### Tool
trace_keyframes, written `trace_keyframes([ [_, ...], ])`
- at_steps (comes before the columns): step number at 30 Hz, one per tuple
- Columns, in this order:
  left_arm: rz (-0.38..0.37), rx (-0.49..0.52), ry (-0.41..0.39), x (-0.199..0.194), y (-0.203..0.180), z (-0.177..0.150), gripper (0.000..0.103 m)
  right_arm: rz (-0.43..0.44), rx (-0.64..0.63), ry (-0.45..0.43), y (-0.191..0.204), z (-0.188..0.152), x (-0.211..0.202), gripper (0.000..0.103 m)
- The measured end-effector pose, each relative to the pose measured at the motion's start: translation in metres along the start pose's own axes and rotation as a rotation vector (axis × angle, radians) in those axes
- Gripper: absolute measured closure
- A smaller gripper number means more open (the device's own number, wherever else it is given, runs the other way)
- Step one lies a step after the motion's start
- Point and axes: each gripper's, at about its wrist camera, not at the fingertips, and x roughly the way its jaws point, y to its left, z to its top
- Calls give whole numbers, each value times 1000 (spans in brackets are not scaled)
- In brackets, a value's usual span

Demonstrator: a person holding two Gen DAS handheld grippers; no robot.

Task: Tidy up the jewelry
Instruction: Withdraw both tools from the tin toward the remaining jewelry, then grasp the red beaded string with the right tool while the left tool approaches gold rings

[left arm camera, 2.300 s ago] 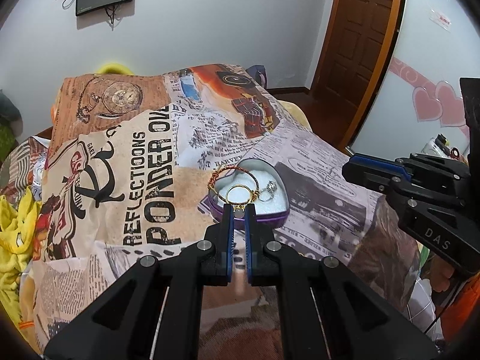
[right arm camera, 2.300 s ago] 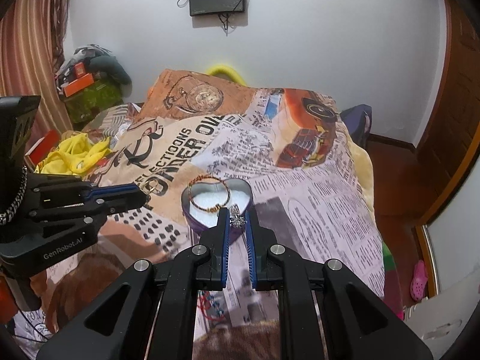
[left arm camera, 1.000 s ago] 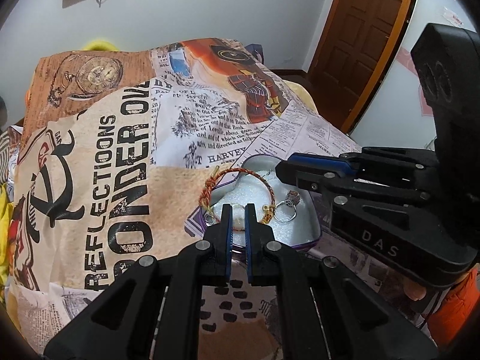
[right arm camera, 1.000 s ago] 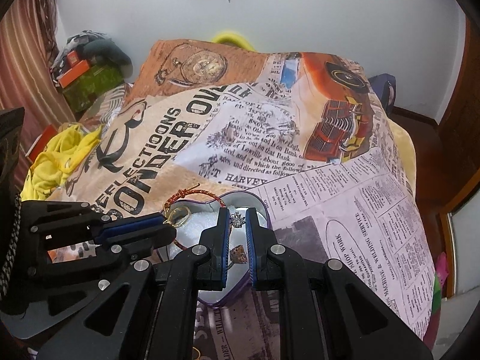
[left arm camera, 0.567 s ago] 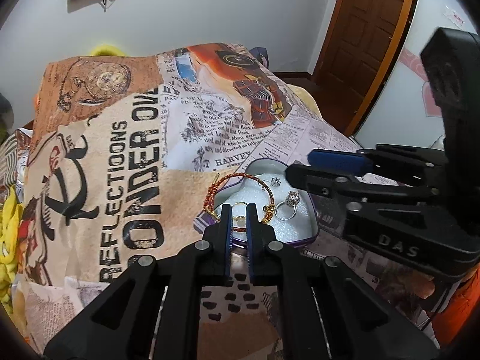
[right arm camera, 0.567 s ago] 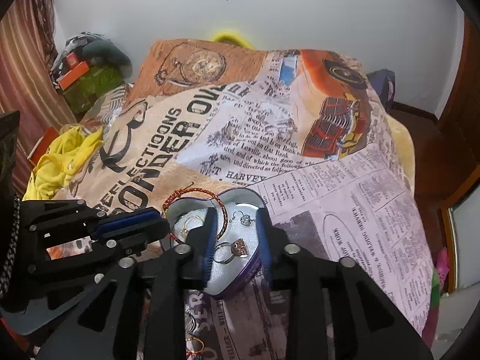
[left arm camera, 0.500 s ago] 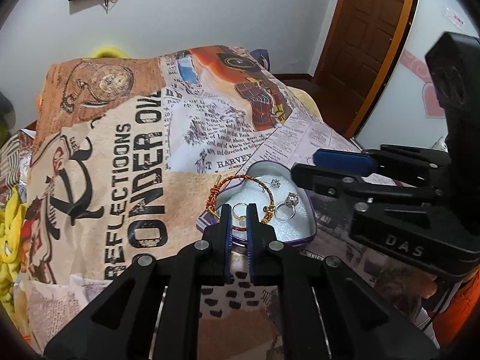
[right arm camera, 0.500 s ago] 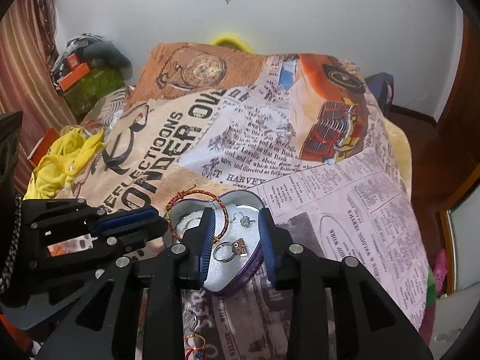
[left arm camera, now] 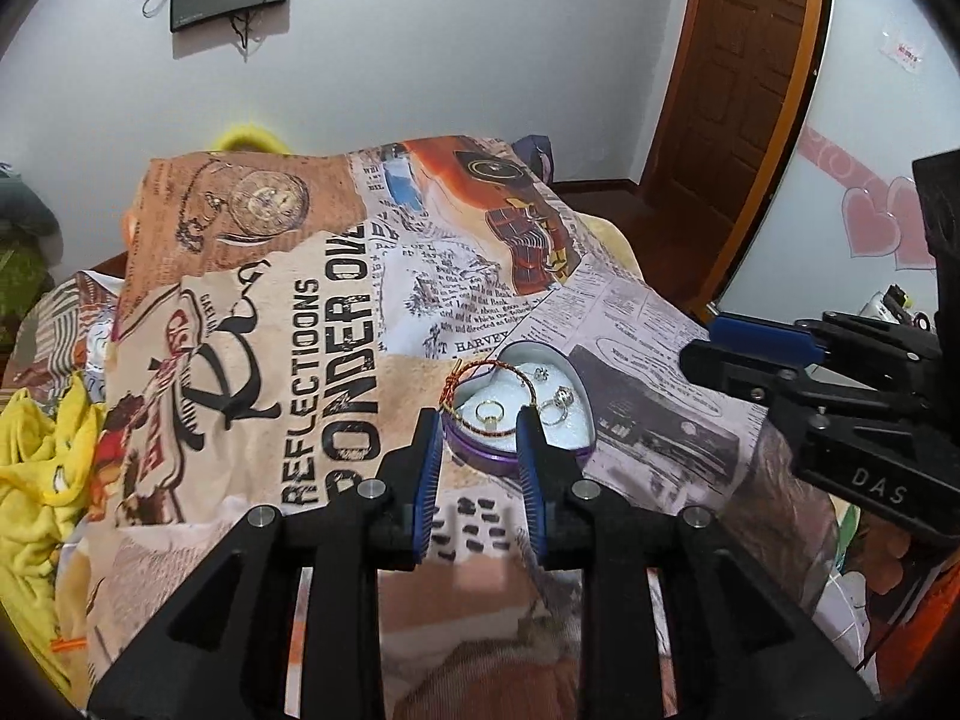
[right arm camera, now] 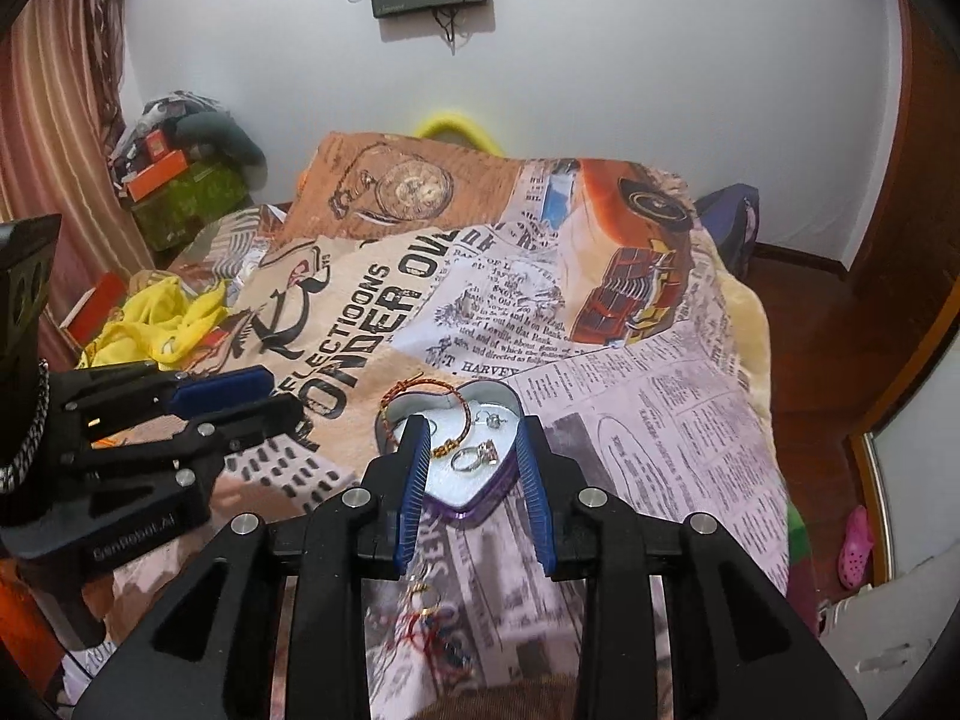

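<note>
A purple heart-shaped tin (left arm camera: 480,455) with a white lining lies on the printed blanket. Inside it are a small gold ring (left arm camera: 489,411), a silver ring with a stone (left arm camera: 561,401), a small silver pendant (left arm camera: 542,372) and a red-gold bangle (left arm camera: 489,364) leaning on its rim. My left gripper (left arm camera: 478,426) hovers just short of the tin, its jaws opening with nothing between them. My right gripper (right arm camera: 471,429) also hangs above the tin (right arm camera: 474,507), open and empty. The silver ring (right arm camera: 474,456), the pendant (right arm camera: 489,418) and the bangle (right arm camera: 420,387) show between its fingers.
More loose jewelry (right arm camera: 427,609) with red thread lies on the blanket (right arm camera: 660,420) under the right gripper. A yellow cloth (left arm camera: 36,468) sits at the bed's left edge. A wooden door (left arm camera: 744,90) stands at the right. Boxes and clutter (right arm camera: 180,180) fill the far left corner.
Both grippers lowered to the tin, opened and drew back up. The gold ring left the left jaws and the pendant left the right jaws; both now lie in the tin.
</note>
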Motion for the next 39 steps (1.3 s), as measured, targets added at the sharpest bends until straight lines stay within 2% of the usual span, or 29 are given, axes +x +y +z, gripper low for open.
trace_keyframes([
  [9,3,-6,15,-21,-9,-19,79,-29,11,-8,-3,-18,-24,76],
  [18,-26,27,80,-17,-29,-44,79,-45,-1,14,-3,-39,-34,76],
  [26,-43,49,152,-1,-40,-66,79,-7,4,96,0,-67,-14,76],
  [39,-51,3,224,26,-29,-81,79,39,-18,258,7,-96,43,76],
])
